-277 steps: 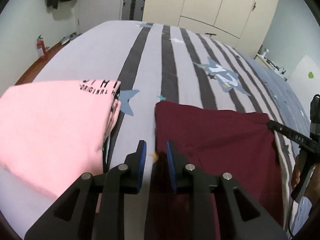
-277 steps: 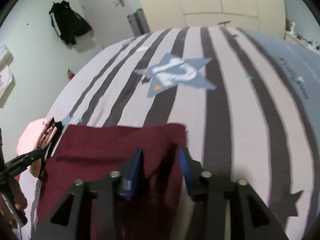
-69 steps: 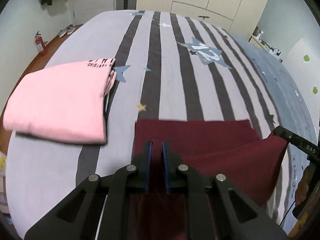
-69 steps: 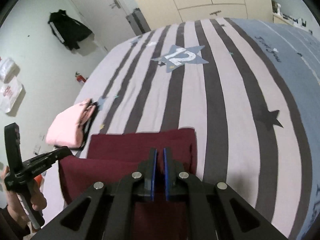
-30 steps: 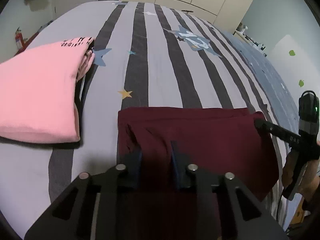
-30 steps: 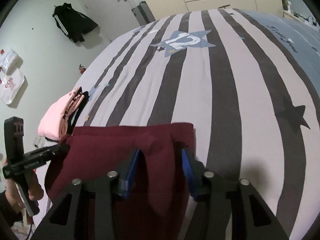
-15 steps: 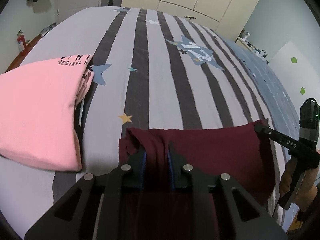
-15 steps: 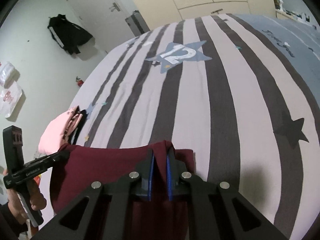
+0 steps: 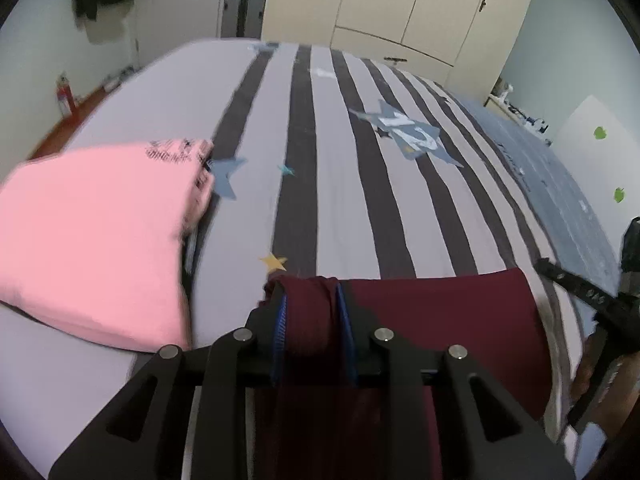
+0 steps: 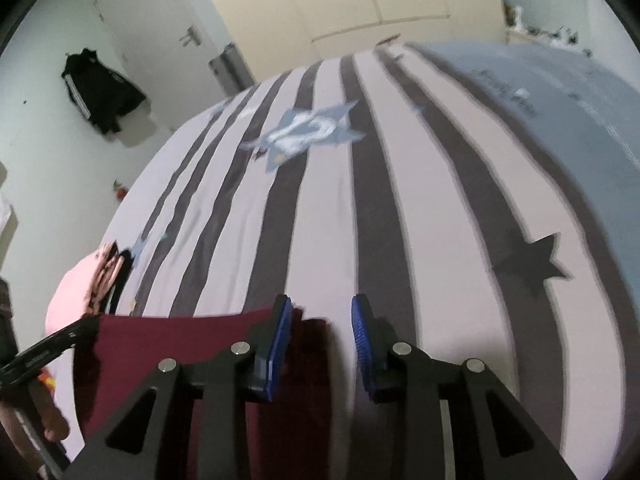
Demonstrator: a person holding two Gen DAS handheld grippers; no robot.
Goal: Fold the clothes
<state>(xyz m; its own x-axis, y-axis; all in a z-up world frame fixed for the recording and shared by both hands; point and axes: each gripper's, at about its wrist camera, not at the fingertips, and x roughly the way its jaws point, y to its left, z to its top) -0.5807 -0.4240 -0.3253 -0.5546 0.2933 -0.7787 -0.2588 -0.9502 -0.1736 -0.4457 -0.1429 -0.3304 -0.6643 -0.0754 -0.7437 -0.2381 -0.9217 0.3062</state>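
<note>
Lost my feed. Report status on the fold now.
Left gripper shut on maroon garment, bunched between its fingers. Right gripper open, fingers at the garment's right edge. Pink folded garment lies to the left, apart. Nothing blocking on the bed.

On the striped bed [image 9: 340, 152] there are two garments (one maroon garment [image 9: 440, 320], one folded pink garment [image 9: 92, 240]) and two grippers.

Bed [image 9: 336, 152]: placed in front of the wardrobe [image 9: 404, 0].
Folded top [image 9: 92, 240]: laid on the left side of the bed.
Garment [image 9: 440, 320]: spread at the near edge of the bed, right of the folded top.
Jacket [image 10: 100, 92]: hung on the wall, left of the door [image 10: 160, 32].
</note>
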